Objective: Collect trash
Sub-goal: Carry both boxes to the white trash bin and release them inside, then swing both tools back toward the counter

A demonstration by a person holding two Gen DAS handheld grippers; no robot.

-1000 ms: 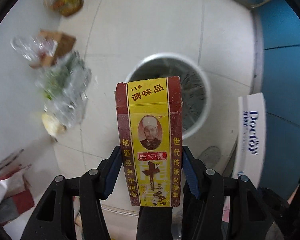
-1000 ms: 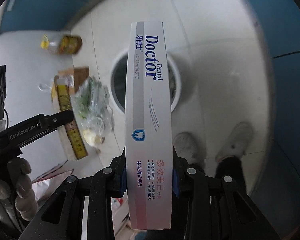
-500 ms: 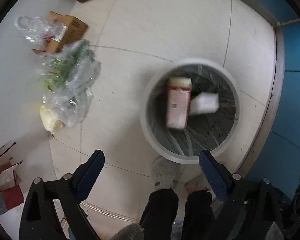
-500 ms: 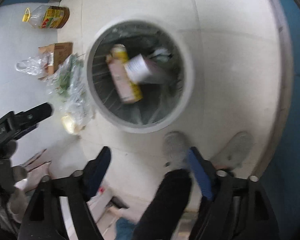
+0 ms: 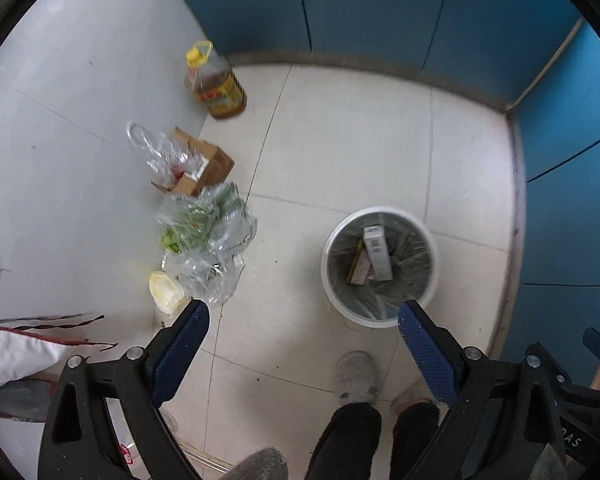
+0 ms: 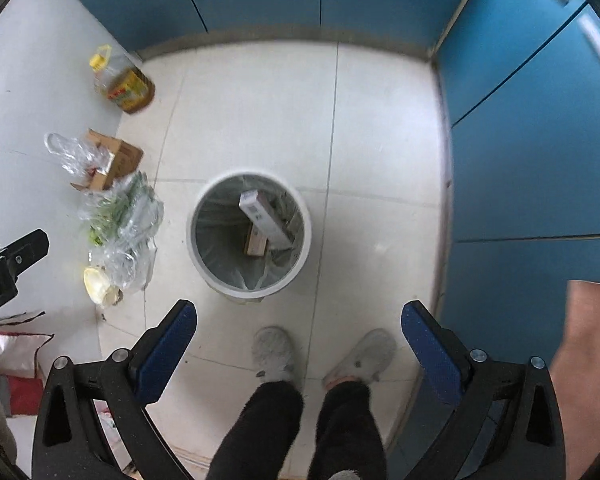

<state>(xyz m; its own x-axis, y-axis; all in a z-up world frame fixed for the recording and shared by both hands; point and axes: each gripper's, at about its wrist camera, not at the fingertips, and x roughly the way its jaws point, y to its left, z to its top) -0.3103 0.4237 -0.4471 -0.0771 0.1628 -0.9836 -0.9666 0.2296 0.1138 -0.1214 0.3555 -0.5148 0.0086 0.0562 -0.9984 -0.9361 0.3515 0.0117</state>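
Observation:
A white round trash bin [image 5: 328,280] with a clear liner stands on the tiled floor; it also shows in the right wrist view [image 6: 306,248]. Inside lie a white toothpaste box [image 5: 377,254] [image 6: 265,220] and a spice box [image 5: 359,268] [image 6: 257,243] partly under it. My left gripper [image 5: 303,312] is open and empty, high above the floor, left of the bin. My right gripper [image 6: 299,312] is open and empty, high above the bin's near side.
By the white wall on the left lie an oil bottle [image 5: 216,84], a cardboard box [image 5: 204,168], clear plastic bags with greens [image 5: 208,236] and a yellowish item [image 5: 165,294]. Blue cabinets [image 6: 532,140] line the back and right. The person's feet [image 6: 274,350] stand near the bin.
Both grippers opened and let go of the spice box and the toothpaste box, which fell into the bin. Both grippers have since risen well above the floor.

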